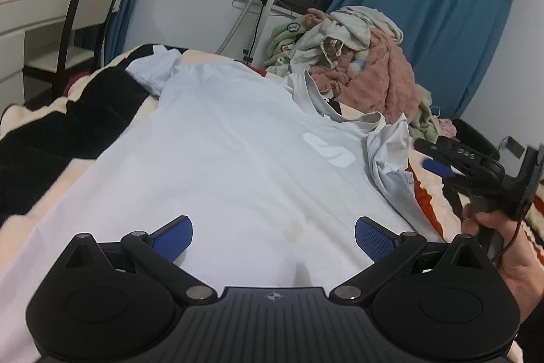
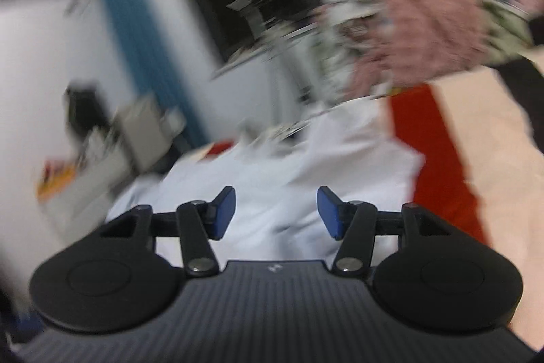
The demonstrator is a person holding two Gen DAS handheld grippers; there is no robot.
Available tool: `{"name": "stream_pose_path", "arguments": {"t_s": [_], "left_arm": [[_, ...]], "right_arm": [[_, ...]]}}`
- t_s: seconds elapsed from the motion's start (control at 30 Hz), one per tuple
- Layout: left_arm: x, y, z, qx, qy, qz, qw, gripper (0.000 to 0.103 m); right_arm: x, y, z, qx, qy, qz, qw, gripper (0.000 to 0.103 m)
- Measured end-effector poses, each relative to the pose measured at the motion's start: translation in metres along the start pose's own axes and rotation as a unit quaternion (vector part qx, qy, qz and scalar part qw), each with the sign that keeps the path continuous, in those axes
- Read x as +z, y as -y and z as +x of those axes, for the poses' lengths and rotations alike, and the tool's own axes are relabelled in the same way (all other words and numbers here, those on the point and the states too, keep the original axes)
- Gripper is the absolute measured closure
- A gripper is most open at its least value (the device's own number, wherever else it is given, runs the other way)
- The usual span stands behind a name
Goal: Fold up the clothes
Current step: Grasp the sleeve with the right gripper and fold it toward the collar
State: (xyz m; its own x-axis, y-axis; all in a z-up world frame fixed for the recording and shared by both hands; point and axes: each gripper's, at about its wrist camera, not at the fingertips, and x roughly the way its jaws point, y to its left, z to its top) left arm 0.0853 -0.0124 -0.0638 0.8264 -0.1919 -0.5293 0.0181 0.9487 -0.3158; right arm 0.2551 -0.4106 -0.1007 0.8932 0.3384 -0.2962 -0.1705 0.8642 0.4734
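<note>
- Pale-blue fabric is seen across the bed (image 1: 476, 182): a T-shirt (image 1: 221, 159) is laid out almost flat, its hem end toward six o'clock in the left wrist view and its grey collar (image 1: 323, 101) toward one o'clock.
- At eleven o'clock one sleeve (image 1: 153, 70) is spread outward, flat on the patterned blanket.
- At the centre, the body of the T-shirt is smooth and in a single layer as far as can be seen; no fold across it is shown, and a faint yellowish stain is noted near the hem.
- The left gripper (image 1: 273, 238) is held over the hem end with its blue pads spread wide and nothing between them.
- At three o'clock the other sleeve (image 1: 391, 155) is bunched and crumpled, not lying flat.
- Just beyond that sleeve, the right gripper (image 1: 438, 164) is held in a hand (image 1: 489, 227); in its own blurred view, the right gripper (image 2: 275, 211) is seen parted and empty, pointed over the T-shirt.
- At one o'clock, a heap of clothes (image 1: 357, 56), pink, green and cream, is piled unfolded at the far end of the bed.
- Judged from this, the T-shirt is spread for folding with sleeves and body left to be folded, and the heap is left as well; no folded stack is shown.
</note>
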Motion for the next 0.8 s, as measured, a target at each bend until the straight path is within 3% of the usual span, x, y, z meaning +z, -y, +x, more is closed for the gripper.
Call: {"name": "stream_pose_path", "arguments": {"t_s": [0.1, 0.3, 0.4, 0.43, 0.47, 0.5, 0.7, 0.8], "left_arm": [[-0.001, 0.000, 0.002, 0.000, -0.005, -0.003, 1.0000, 0.000], [-0.006, 0.003, 0.008, 0.001, -0.012, 0.008, 0.9999, 0.000], [-0.009, 0.007, 0.014, -0.001, -0.017, 0.018, 0.9997, 0.000], [-0.010, 0.009, 0.017, 0.001, -0.018, 0.023, 0.9996, 0.000], [-0.011, 0.010, 0.019, 0.002, -0.020, 0.029, 0.9994, 0.000], [-0.012, 0.012, 0.022, 0.005, -0.022, 0.034, 0.9992, 0.000], [-0.013, 0.014, 0.029, 0.007, -0.029, 0.038, 0.9988, 0.000], [-0.012, 0.014, 0.029, 0.003, -0.028, 0.035, 0.9990, 0.000]], "right_arm": [[0.001, 0.036, 0.020, -0.043, -0.016, 0.064, 0.997, 0.051], [0.001, 0.064, 0.077, -0.051, -0.037, 0.111, 0.992, 0.051], [0.009, 0.063, 0.101, -0.035, -0.041, 0.101, 0.993, 0.051], [0.015, 0.060, 0.106, -0.034, -0.039, 0.085, 0.995, 0.058], [0.021, 0.056, 0.106, -0.044, -0.032, 0.066, 0.996, 0.085], [0.026, 0.053, 0.105, -0.060, -0.022, 0.047, 0.997, 0.096], [0.069, 0.055, 0.063, -0.144, 0.058, -0.060, 0.986, 0.100], [0.073, 0.080, 0.056, -0.122, 0.041, -0.017, 0.991, 0.100]]}}
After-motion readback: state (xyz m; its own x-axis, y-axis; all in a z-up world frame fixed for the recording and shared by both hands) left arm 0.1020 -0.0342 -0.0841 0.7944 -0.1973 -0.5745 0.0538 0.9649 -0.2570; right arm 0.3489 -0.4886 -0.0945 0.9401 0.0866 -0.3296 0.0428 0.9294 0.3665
